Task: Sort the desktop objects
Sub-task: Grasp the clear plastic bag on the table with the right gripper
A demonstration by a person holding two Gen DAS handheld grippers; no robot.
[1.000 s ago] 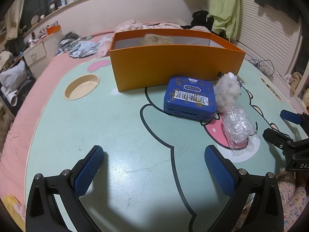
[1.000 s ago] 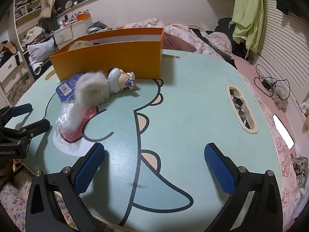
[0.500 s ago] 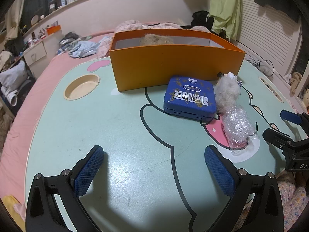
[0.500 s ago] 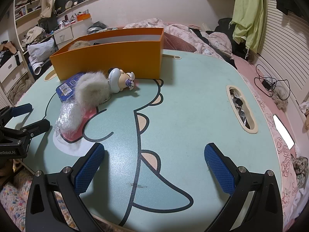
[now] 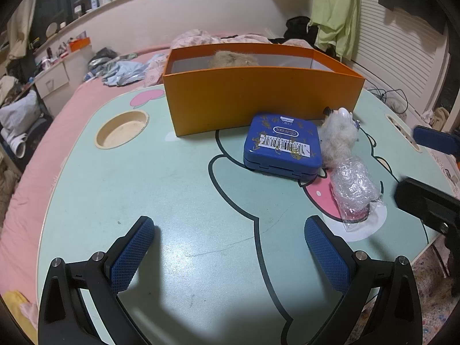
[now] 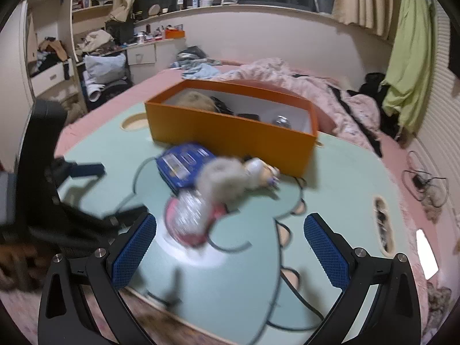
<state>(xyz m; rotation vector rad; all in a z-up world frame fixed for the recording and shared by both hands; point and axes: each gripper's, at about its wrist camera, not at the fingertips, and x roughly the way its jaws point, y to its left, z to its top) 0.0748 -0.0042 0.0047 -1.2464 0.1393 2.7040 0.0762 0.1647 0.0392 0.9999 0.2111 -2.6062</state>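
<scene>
An orange box (image 5: 258, 100) stands at the back of the mint cartoon table (image 5: 172, 189); in the right wrist view the orange box (image 6: 230, 132) holds a furry thing and other items. In front lie a blue tin (image 5: 283, 146), a furry toy (image 5: 339, 135) and a clear plastic bag (image 5: 355, 189). They show blurred in the right wrist view: tin (image 6: 184, 166), toy (image 6: 230, 175), bag (image 6: 189, 218). My left gripper (image 5: 230, 250) is open and empty over the near table. My right gripper (image 6: 230, 247) is open and empty, raised above the bag.
A round cup recess (image 5: 122, 129) lies at the table's back left, a slot (image 6: 382, 224) at its right edge. The bed (image 5: 43, 132) with pink bedding surrounds the table. Cables (image 6: 422, 178) lie on the right.
My right gripper has risen and swung left, now looking down on the bag and toy; its view is blurred. The left gripper has not moved.
</scene>
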